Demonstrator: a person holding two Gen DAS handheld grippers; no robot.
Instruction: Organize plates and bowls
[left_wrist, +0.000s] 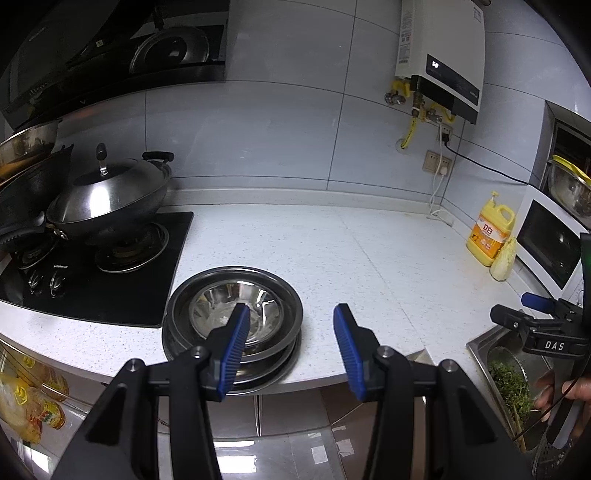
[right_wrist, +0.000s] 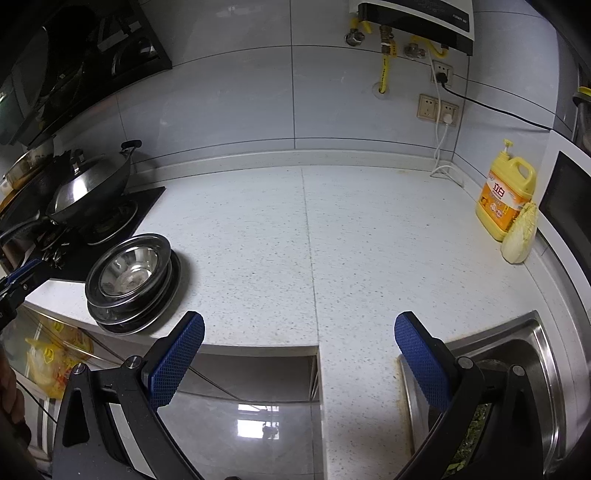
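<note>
From the left wrist, the left gripper (left_wrist: 288, 325) is seen half open and empty, with the stacked steel plates and bowl (left_wrist: 232, 314) on the desk (left_wrist: 369, 258) at its ten o'clock. From the right wrist, the right gripper (right_wrist: 299, 332) is seen wide open, empty, the stack at nine o'clock.

1. A bowl (left_wrist: 236, 314) sits in a stack of plates (left_wrist: 232, 354) at the front edge of the surface (left_wrist: 369, 258).
2. The stove (left_wrist: 96, 273) lies just left of the stack, with a lidded wok (left_wrist: 107, 199) on its burner.
3. A sink (right_wrist: 517, 354) is set into the surface at the right front.
4. A detergent jug (right_wrist: 504, 195) stands at the far right, a cabbage (right_wrist: 519, 236) leaning beside it.
5. A water heater (left_wrist: 439, 55) hangs on the wall behind.
</note>
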